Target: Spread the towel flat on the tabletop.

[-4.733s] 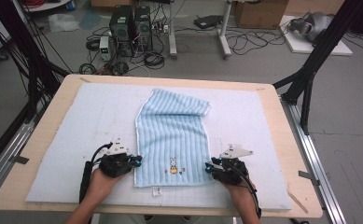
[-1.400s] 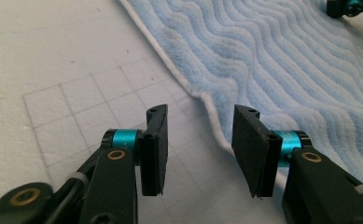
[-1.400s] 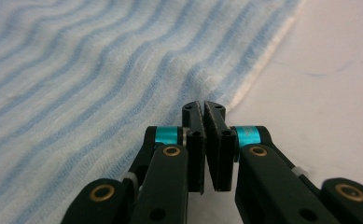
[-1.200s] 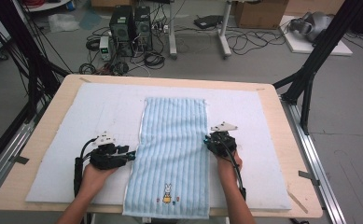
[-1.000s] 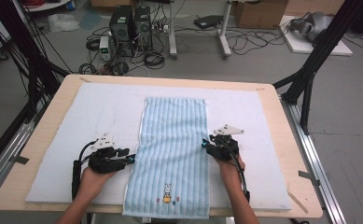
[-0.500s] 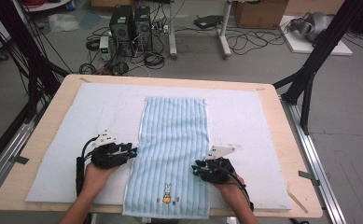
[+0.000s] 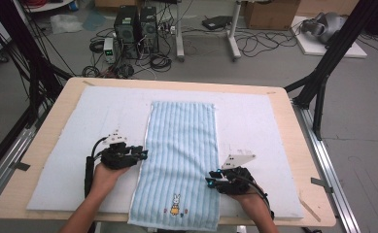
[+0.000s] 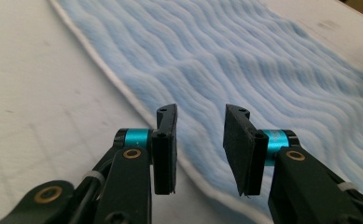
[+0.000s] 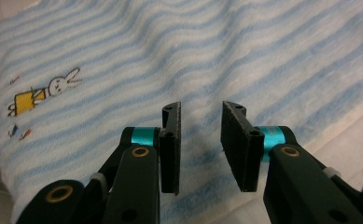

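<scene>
- The blue striped towel [image 7: 181, 160] lies spread flat down the middle of the white mat [image 7: 60, 160] on the surface [image 7: 45, 124], its rabbit print [image 7: 175, 205] at the near end.
- The left hand-held gripper [image 7: 140, 154] sits at the towel's left edge, jaws apart and empty.
- The right hand-held gripper [image 7: 211, 182] rests at the right edge near the rabbit, jaws likewise parted, gripping nothing.

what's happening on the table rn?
A person is working a blue striped towel with two handheld grippers. The towel lies spread flat, lengthwise, on a white mat, its rabbit print at the near end. The left gripper sits at the towel's left edge, the right gripper at its right edge, nearer the person. Both have their jaws open with nothing between them.
</scene>
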`<state>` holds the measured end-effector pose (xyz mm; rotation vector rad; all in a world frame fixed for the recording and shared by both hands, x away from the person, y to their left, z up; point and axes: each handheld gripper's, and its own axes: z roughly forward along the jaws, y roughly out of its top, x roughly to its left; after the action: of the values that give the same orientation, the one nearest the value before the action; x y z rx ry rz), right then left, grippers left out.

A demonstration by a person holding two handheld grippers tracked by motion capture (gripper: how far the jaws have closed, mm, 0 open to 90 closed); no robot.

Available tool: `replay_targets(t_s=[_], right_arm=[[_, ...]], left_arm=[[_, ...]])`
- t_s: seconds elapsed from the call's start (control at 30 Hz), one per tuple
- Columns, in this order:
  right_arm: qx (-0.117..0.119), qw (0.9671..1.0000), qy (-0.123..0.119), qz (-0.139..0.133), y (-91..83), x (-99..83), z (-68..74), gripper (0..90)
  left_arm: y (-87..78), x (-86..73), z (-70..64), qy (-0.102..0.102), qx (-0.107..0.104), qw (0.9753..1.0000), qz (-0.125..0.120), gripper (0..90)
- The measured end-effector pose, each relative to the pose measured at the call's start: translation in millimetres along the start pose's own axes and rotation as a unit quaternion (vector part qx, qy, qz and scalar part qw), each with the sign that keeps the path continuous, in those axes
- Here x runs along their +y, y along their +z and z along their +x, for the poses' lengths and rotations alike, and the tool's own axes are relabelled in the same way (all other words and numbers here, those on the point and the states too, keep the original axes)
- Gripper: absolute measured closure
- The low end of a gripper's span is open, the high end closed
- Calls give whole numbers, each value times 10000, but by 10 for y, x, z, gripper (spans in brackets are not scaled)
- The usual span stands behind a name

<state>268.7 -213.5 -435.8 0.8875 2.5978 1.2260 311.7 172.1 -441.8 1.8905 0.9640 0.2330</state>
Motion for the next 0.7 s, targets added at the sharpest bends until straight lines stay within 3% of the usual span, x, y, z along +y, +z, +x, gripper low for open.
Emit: replay_targets(t_s=[0.13,0.23,0.33,0.43,0.53,0.63,0.7], right_arm=[[-41,9999,30,-106,-2,10,0,660],[112,9999,-12,-114,20,39,39,681],[450,9989,-148,-28,107,75,112,705],[781,9962,-358,108,222,107,207,713],[749,9951,-577,295,322,121,281,766],[837,9941,-593,353,325,125,278,865],[934,9924,-692,400,316,123,291,873]], left_arm=[[-73,-86,-75,212,-195,9996,2,684],[-78,-123,-88,259,-277,9993,70,698],[-1,-157,-100,294,-194,9987,370,695],[28,-143,-141,413,-48,9982,437,724],[13,-143,-144,465,79,9976,502,860],[-27,-142,-147,398,19,9973,619,886],[-69,-152,-150,423,-45,9966,709,888]])
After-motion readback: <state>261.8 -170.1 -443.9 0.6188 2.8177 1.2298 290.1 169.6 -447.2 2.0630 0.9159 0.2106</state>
